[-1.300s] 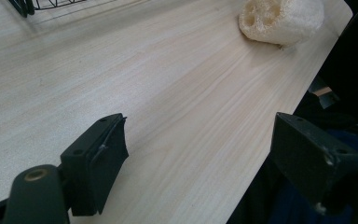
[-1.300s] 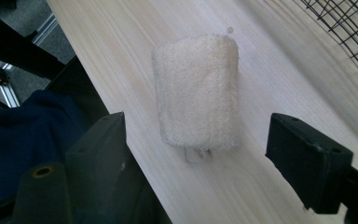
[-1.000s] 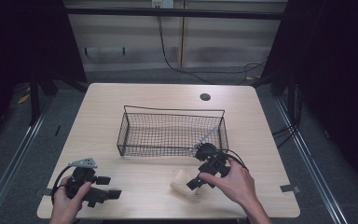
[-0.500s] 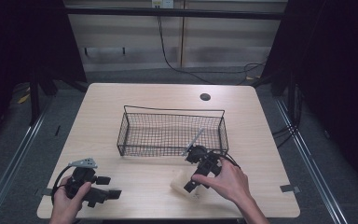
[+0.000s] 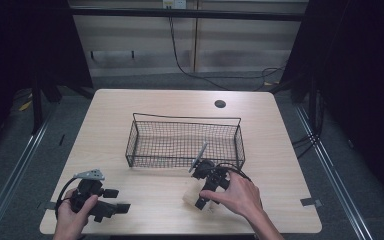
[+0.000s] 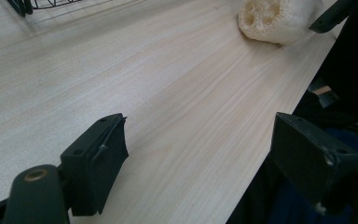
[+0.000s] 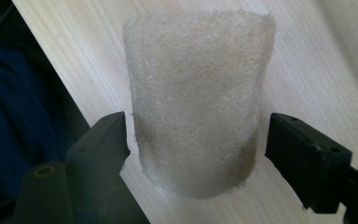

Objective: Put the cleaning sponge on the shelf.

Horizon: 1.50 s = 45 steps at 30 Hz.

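A pale beige loofah sponge (image 5: 191,196) lies on the wooden table (image 5: 145,110) near its front edge. My right gripper (image 5: 198,199) is open, one jaw on each side of the loofah (image 7: 198,107); the left jaw is close to its edge and the right jaw stands a little apart. At the front left corner, my left gripper (image 5: 117,200) rests low over the table, held by a hand. It is open with nothing between its jaws (image 6: 200,140), and its view shows the loofah (image 6: 279,18) far off at the table edge.
A black wire basket (image 5: 187,118) stands in the middle of the table, just behind my right gripper. A dark round hole (image 5: 220,104) sits near the table's far edge. The table's front edge runs close beside the loofah.
My right gripper has slid left and toward the front edge, bringing its open jaws around the loofah. The left gripper has stayed put.
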Each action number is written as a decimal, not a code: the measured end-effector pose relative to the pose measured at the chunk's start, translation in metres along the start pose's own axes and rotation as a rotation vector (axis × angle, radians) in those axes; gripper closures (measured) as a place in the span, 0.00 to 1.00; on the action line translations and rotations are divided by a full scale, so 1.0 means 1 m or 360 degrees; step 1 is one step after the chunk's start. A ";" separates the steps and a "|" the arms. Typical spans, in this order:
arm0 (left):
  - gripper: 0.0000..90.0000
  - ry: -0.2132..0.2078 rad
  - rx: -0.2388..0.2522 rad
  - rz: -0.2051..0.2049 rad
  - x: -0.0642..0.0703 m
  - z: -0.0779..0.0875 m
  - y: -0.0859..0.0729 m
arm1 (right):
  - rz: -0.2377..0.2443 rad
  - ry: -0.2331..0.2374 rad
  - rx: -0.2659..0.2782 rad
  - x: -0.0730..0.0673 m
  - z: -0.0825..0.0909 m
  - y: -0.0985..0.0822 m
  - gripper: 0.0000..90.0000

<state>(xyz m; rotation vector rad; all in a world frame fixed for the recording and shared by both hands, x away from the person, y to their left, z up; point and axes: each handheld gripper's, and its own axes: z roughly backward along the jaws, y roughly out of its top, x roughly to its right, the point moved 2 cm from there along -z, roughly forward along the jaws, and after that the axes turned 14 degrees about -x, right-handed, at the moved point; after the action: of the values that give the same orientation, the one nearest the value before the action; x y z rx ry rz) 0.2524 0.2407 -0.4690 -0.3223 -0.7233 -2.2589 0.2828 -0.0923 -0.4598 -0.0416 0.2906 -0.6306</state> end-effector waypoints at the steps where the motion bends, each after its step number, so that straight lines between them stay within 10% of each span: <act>1: 0.20 -0.0004 -0.0005 -0.0002 0.000 0.000 0.000 | 0.0006 -0.0010 -0.0014 0.000 -0.001 0.000 0.23; 45: 0.20 -0.0006 -0.0005 -0.0005 0.000 0.001 0.000 | 0.0034 -0.0103 -0.0094 -0.010 0.009 0.002 0.32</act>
<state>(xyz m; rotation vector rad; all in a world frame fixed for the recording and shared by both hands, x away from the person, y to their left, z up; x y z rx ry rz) 0.2524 0.2410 -0.4685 -0.3269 -0.7226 -2.2632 0.2787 -0.0853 -0.4488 -0.1151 0.2465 -0.5981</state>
